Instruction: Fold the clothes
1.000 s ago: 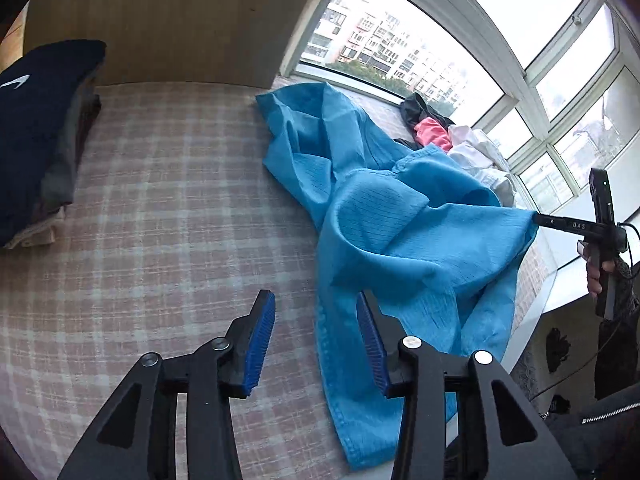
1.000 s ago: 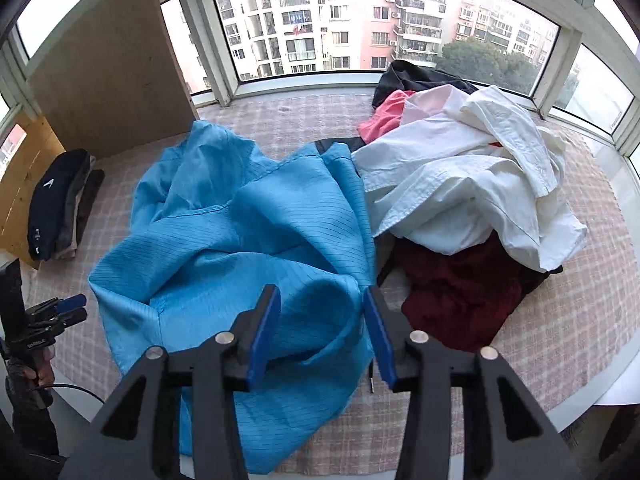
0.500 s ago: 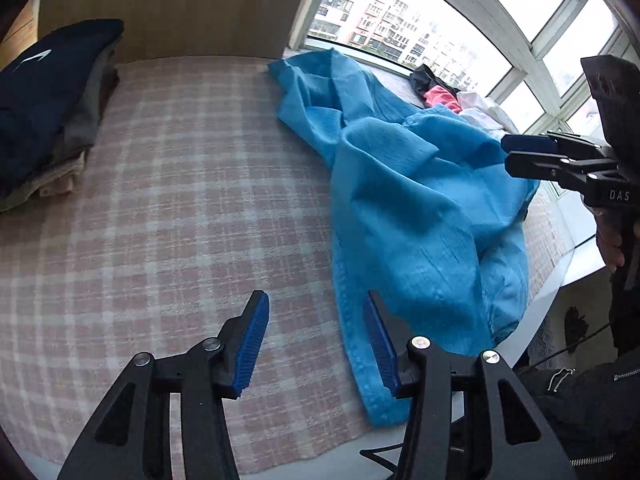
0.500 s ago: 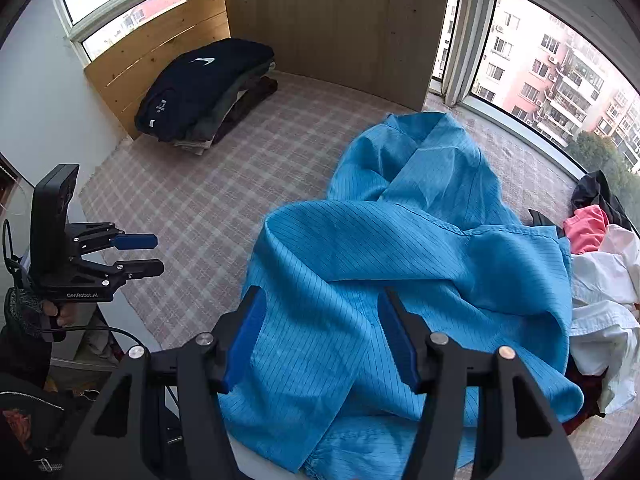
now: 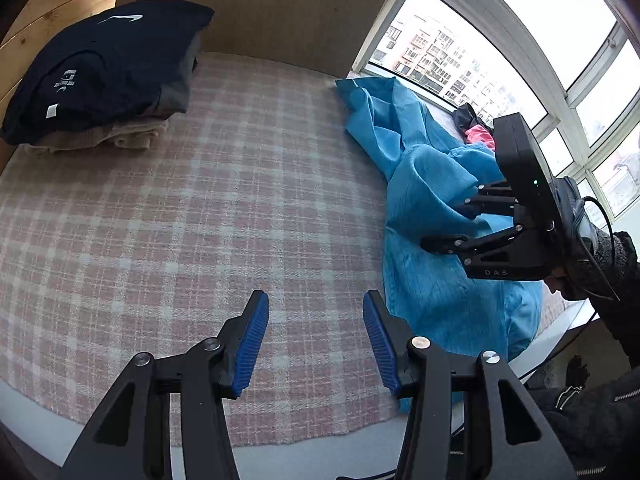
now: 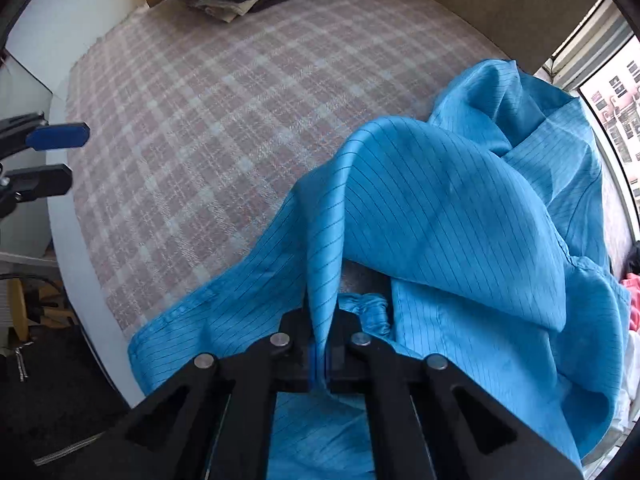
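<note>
My right gripper (image 6: 320, 354) is clamped on a fold of the blue garment (image 6: 452, 216), which lies crumpled along the window side of the plaid mat (image 6: 208, 104). My left gripper (image 5: 314, 344) hangs over bare mat with its jaws wide apart, holding nothing. A folded stack (image 5: 100, 68) sits in the far corner.
</note>
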Demonstrator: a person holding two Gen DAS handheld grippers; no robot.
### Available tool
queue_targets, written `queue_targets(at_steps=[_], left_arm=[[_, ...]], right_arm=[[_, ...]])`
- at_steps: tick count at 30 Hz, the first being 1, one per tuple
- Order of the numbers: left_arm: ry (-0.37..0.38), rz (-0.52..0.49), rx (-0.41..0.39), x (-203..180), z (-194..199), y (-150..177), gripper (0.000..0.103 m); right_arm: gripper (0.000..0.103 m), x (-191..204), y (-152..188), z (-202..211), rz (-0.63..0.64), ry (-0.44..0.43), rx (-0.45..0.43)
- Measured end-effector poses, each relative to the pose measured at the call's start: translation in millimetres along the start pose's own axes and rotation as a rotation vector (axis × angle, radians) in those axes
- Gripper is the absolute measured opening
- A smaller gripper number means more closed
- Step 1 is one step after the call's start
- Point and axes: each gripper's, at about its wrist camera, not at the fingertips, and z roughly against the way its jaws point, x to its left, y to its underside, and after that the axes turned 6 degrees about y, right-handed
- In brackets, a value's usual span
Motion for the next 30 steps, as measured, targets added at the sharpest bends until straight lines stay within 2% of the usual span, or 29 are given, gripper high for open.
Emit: queue_targets(at_steps=[5,9,12,14,16,18,21,24,27,28,30], left_arm=[[0.022,-0.035,0.016,-17,-9,-8,0.047],[0.048,-0.071,0.039,-37,-25,-17,0.047],[0.11,-0.101,0.059,-62,-45,-29,0.047],[0.172,-0.109,0.072,-79,-60,-39,0.049],[0.188,-0.122,0.08,-94,-78,-50,0.053],[0.17,-0.111,0.093,-99,-99,-60,0.057],[0.13,-0.033,0.136,-88,-133,-72,0.057],[0.097,0.098,0.17,-70,-166,-81,0.057],[0.137,0.16,0.148,-70,-184,-92,0.057],[0.152,0.179,0.139,-71,-189,-95,0.057],[0.187,0.189,0.117,-74,-189,-101,0.043]], right_arm=[[0.002,-82,38,110,-0.234,-0.002,-0.216],[0.002,-144,85,182,-0.414,0.077,-0.333],[0.002,-174,120,218,-0.507,0.118,-0.393],[0.002,-181,138,229,-0.531,0.156,-0.411],[0.002,-191,151,233,-0.554,0.174,-0.418],[0.002,-202,164,238,-0.58,0.19,-0.424],[0.002,-215,183,241,-0.615,0.204,-0.428],[0.002,-225,197,241,-0.644,0.2,-0.432],[0.002,-230,202,234,-0.657,0.178,-0.427],[0.002,-231,203,232,-0.658,0.165,-0.427],[0.002,-227,201,232,-0.643,0.125,-0.433]])
